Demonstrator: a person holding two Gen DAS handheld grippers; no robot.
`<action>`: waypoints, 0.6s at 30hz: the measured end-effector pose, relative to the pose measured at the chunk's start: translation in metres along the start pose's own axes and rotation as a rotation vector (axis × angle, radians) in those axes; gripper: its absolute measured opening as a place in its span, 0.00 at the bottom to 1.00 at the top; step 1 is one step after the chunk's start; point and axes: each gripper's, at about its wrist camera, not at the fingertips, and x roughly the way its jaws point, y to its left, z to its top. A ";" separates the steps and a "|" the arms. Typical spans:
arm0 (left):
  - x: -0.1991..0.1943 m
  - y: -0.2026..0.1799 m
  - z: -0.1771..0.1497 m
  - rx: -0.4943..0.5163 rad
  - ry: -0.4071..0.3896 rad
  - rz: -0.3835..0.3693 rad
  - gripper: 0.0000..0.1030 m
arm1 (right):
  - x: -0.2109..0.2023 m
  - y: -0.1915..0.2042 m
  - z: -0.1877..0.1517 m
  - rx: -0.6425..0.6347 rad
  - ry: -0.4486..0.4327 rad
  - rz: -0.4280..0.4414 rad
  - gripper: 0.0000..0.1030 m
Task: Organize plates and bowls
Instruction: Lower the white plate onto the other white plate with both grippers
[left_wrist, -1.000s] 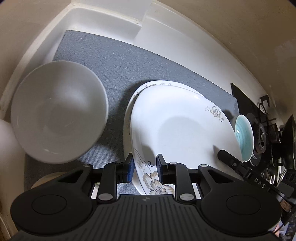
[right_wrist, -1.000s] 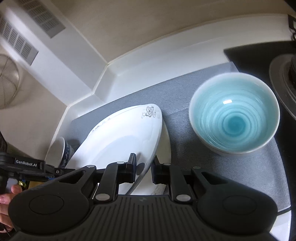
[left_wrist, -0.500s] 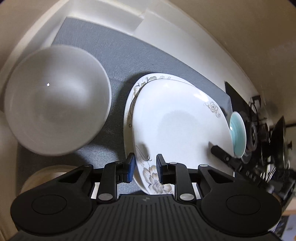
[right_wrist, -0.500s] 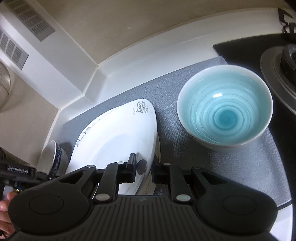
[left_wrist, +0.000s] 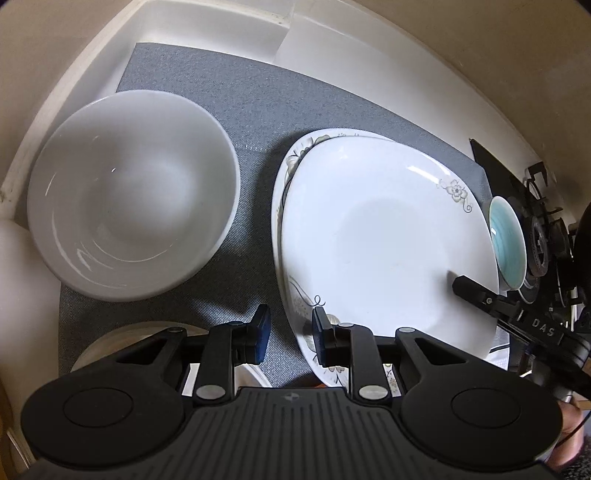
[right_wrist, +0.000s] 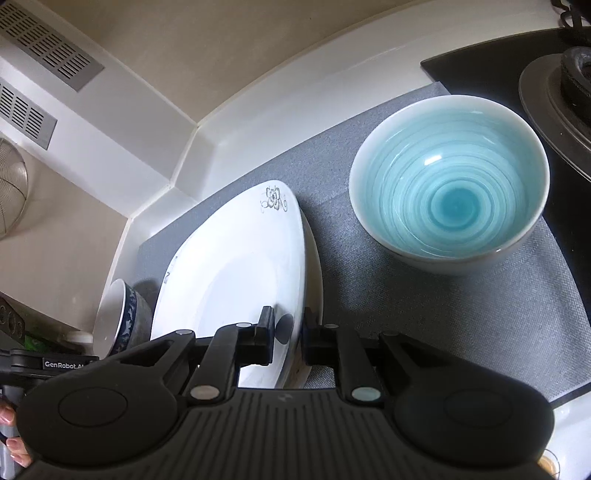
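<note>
A white square plate (left_wrist: 384, 240) with a small flower print lies on a floral round plate (left_wrist: 295, 162) on the grey mat (left_wrist: 258, 107). My right gripper (right_wrist: 288, 338) is shut on the square plate's (right_wrist: 236, 273) right edge. My left gripper (left_wrist: 289, 328) is open beside the plates' near-left edge, holding nothing. A large white bowl (left_wrist: 129, 199) sits left of the plates. A light blue bowl (right_wrist: 448, 182) sits right of them, also seen in the left wrist view (left_wrist: 508, 240).
A blue-patterned small bowl (right_wrist: 118, 317) stands at the left. A beige dish (left_wrist: 122, 339) lies under my left gripper. The gas stove (right_wrist: 554, 77) borders the mat on the right. White counter walls (left_wrist: 221, 33) close the back.
My left gripper has opened and let go of the plate's edge, shifting slightly left. The right gripper stays shut on the square plate, which now lies lower on the round plate.
</note>
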 end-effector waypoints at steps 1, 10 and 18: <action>0.001 0.000 0.000 0.004 -0.001 0.002 0.24 | -0.001 0.001 0.001 0.012 0.006 0.000 0.19; 0.003 0.001 0.001 -0.004 0.004 -0.010 0.24 | -0.007 0.021 0.001 -0.044 0.026 -0.058 0.34; 0.005 -0.002 -0.002 -0.017 0.018 -0.035 0.24 | 0.009 0.058 0.008 -0.224 0.054 -0.259 0.28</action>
